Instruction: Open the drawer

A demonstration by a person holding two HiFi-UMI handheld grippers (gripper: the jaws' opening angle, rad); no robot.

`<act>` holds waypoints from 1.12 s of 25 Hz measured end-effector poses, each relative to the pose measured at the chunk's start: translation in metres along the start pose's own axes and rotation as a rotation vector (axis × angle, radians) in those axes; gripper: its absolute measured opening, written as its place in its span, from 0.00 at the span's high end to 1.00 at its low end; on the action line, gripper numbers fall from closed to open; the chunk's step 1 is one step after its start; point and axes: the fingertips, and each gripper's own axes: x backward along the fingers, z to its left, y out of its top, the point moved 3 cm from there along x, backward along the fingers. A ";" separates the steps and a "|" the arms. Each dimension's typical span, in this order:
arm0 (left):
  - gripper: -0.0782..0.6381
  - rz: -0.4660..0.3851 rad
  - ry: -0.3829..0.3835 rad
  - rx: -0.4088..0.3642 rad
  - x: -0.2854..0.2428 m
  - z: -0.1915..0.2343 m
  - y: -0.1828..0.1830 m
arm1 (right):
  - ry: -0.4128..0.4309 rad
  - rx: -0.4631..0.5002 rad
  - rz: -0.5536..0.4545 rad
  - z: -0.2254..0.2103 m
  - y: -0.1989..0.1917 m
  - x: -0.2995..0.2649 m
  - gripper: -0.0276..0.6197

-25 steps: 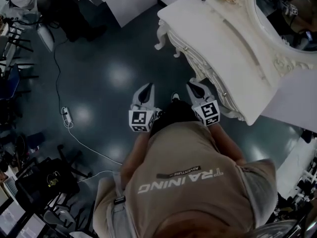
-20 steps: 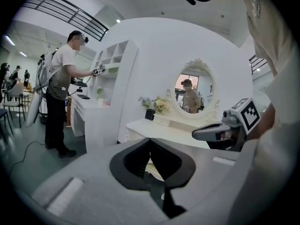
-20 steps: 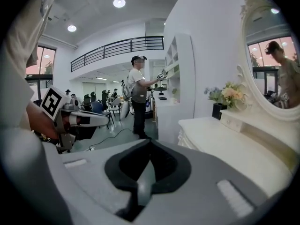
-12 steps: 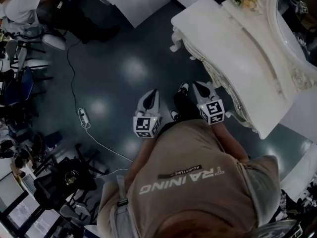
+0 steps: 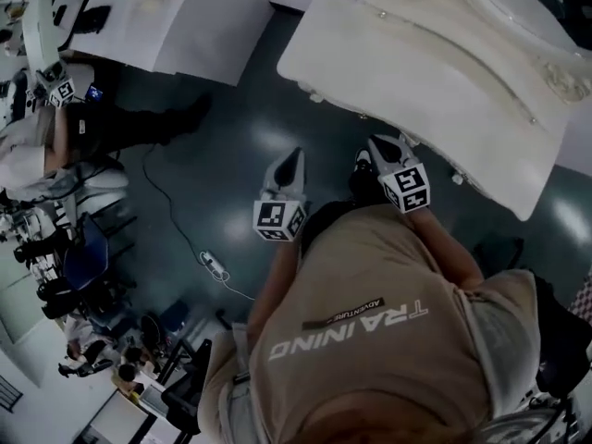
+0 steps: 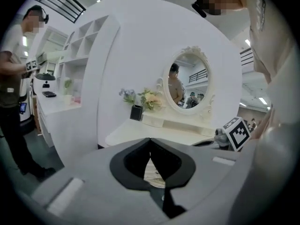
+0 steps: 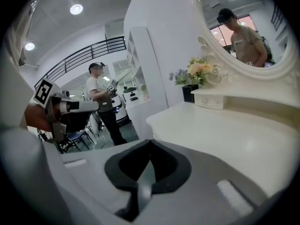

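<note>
The white dressing table [image 5: 416, 63] with an oval mirror [image 6: 190, 81] fills the upper right of the head view. Its overhanging top mostly hides the drawer fronts. My left gripper [image 5: 292, 159] is shut and empty over the dark floor, a short way left of the table's front edge. Behind its closed tips [image 6: 150, 139], a strip of the cream front with a small knob [image 6: 156, 171] shows. My right gripper [image 5: 382, 143] is shut with nothing in it, close to the table's front edge. Its tips [image 7: 150, 142] point along the table top [image 7: 225, 130].
A person in dark trousers [image 6: 14, 88] stands by a white shelf unit [image 6: 65, 74] on the left. A cable with a power strip [image 5: 214, 265] lies on the floor, and chairs [image 5: 83, 257] crowd the left side. Flowers in a dark vase [image 7: 194, 76] stand on the table.
Both grippers have moved up the picture towards the table's front edge. The head view has swung, so the table now sits higher and further right.
</note>
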 end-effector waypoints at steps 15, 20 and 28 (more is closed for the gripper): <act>0.88 0.119 -0.379 -0.166 -0.104 0.000 0.020 | -0.236 -0.196 0.018 -0.034 -0.011 0.003 0.95; 0.88 0.148 -0.546 -0.231 -0.118 0.018 0.037 | -0.387 -0.319 -0.030 -0.033 0.011 -0.006 0.95; 0.88 0.223 -0.743 -0.247 -0.144 0.063 0.034 | -0.562 -0.454 -0.021 -0.021 0.008 -0.040 0.95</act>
